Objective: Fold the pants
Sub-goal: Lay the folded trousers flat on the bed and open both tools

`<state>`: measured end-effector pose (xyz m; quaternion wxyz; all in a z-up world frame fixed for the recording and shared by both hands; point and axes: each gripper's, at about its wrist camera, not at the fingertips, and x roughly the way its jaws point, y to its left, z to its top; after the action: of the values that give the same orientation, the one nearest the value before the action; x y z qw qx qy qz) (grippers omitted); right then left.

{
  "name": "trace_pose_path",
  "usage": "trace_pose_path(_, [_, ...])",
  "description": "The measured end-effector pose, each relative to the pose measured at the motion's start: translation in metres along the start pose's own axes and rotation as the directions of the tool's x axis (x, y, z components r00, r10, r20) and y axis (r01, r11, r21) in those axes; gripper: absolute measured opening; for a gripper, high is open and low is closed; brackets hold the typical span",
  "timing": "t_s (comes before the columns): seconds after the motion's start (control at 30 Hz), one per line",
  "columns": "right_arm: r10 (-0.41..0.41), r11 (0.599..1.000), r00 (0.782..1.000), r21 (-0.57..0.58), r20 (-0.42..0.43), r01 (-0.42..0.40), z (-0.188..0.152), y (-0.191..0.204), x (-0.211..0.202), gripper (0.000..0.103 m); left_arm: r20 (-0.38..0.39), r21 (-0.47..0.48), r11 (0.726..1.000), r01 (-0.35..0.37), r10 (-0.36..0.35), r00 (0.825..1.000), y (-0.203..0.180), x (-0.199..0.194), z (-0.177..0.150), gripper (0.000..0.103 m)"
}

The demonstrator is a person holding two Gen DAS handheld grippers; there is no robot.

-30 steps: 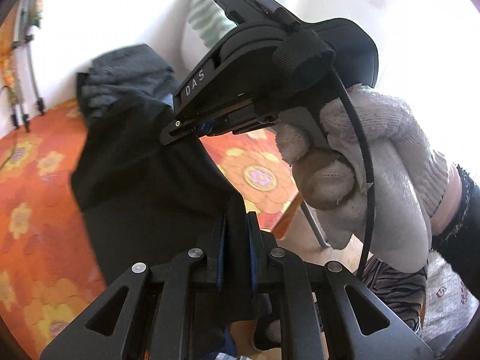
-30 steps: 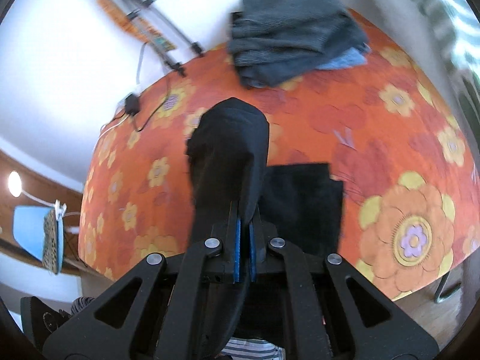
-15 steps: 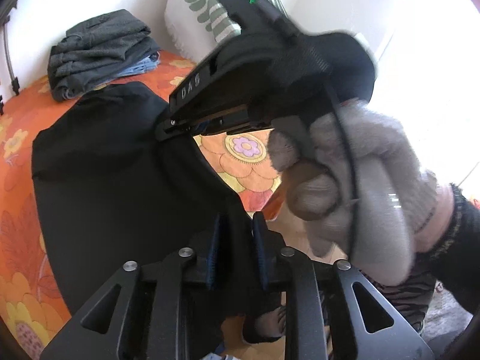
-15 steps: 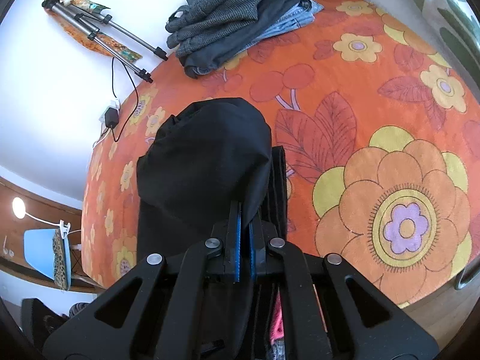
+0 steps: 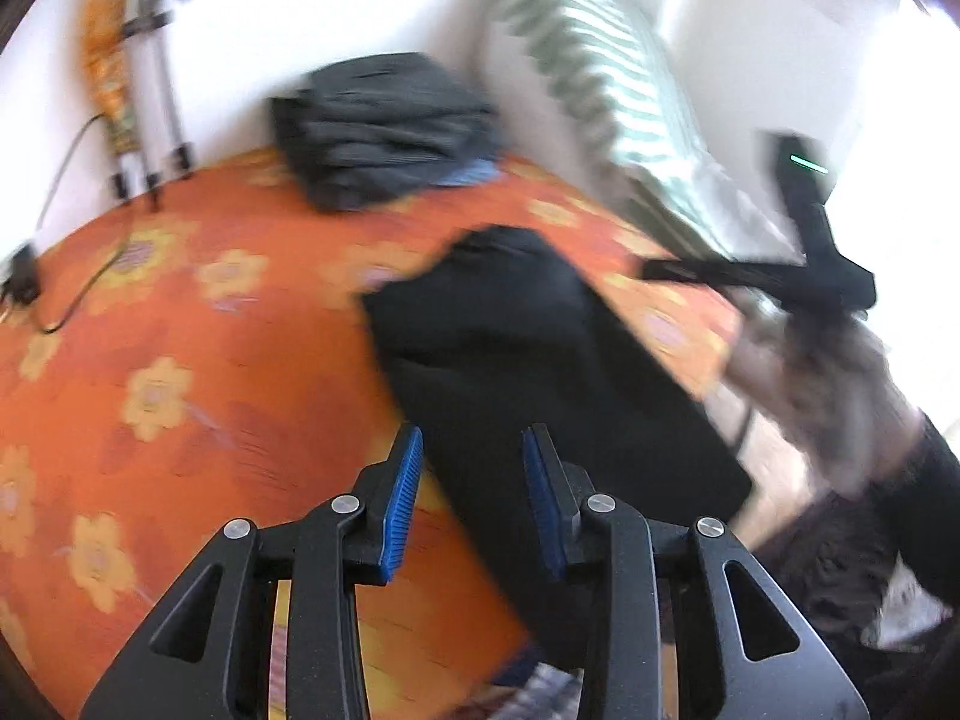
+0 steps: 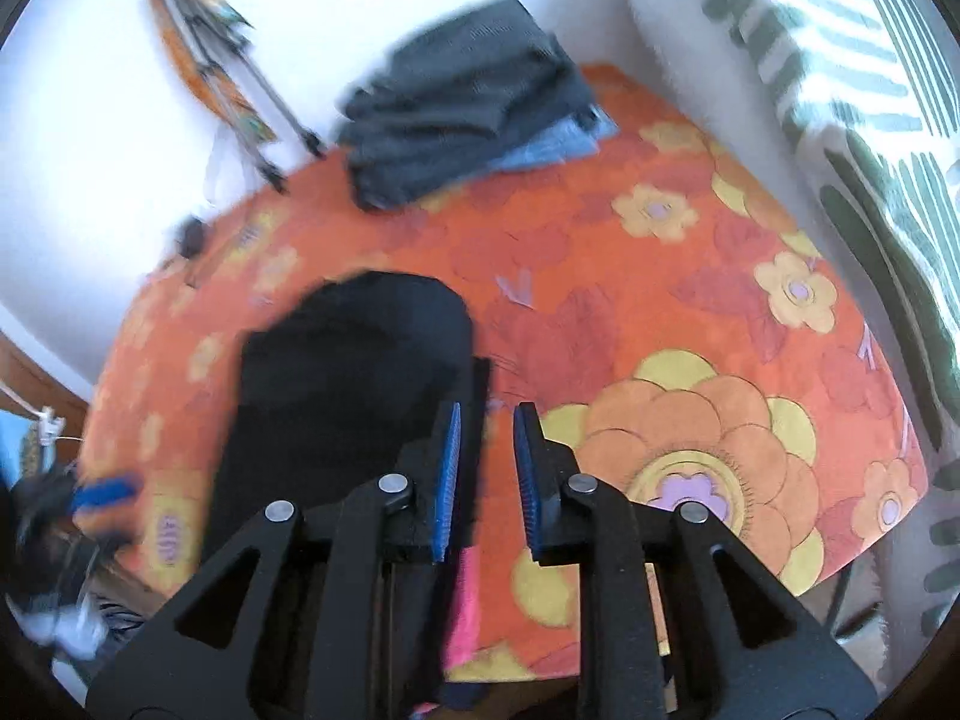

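Now the black pants (image 5: 540, 372) lie folded on the orange flowered cloth (image 5: 180, 360). Both jaws have just been opening: the left gripper (image 5: 471, 468) stands apart over the pants, the right gripper (image 6: 486, 456) beside them, gripping nothing.

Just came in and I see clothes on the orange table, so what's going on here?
A person with a handheld gripper in each hand is folding black pants on the flowered tablecloth. The pants lie folded. The jaws of the left gripper and the right gripper have just been opening, and neither pinches the cloth now. A stack of folded clothes sits at the far edge by the wall.
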<state>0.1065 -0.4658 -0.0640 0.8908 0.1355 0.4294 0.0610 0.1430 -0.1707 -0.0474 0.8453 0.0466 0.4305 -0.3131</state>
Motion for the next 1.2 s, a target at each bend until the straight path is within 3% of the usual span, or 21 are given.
trace_pose_path(0.1, [0.098,0.993,0.995,-0.058,-0.006,-0.098,-0.011,0.027,-0.013,0.019,0.007,-0.034,0.999,-0.019,0.019,1.000,0.023,0.017,0.012,0.033])
trace_pose_path(0.27, [0.111,0.981,0.991,-0.148,-0.073,-0.121,-0.041,0.061,0.002,0.019,-0.023,0.026,0.999,-0.032,0.033,0.999,0.023,0.048,0.026,0.031])
trace_pose_path(0.37, [0.109,0.979,0.986,-0.160,-0.128,-0.129,-0.056,0.065,0.016,0.019,-0.053,-0.014,1.000,0.009,-0.010,0.999,0.031,0.060,0.035,0.031])
trace_pose_path(0.47, [0.139,0.970,0.983,-0.186,-0.117,-0.160,-0.063,0.077,0.015,0.019,-0.071,-0.030,0.999,0.023,-0.025,0.997,0.040,0.075,0.045,0.031])
trace_pose_path(0.53, [0.198,0.954,0.974,-0.206,-0.111,-0.218,-0.067,0.089,0.014,0.019,-0.083,-0.030,0.999,0.039,-0.041,0.996,0.044,0.083,0.050,0.027])
trace_pose_path(0.67, [0.233,0.914,0.966,-0.315,-0.110,-0.256,-0.079,0.126,0.022,0.019,-0.109,-0.029,0.998,0.064,-0.066,0.992,0.052,0.096,0.057,0.022])
trace_pose_path(1.03, [0.076,0.847,0.976,-0.503,-0.203,-0.171,-0.114,0.160,0.059,0.019,-0.131,0.020,0.996,0.086,-0.082,0.988,0.057,0.123,0.063,0.009])
trace_pose_path(1.2, [0.067,0.854,0.977,-0.494,-0.204,-0.162,-0.113,0.163,0.055,0.019,-0.129,0.034,0.998,0.053,-0.048,0.991,0.053,0.129,0.067,0.009])
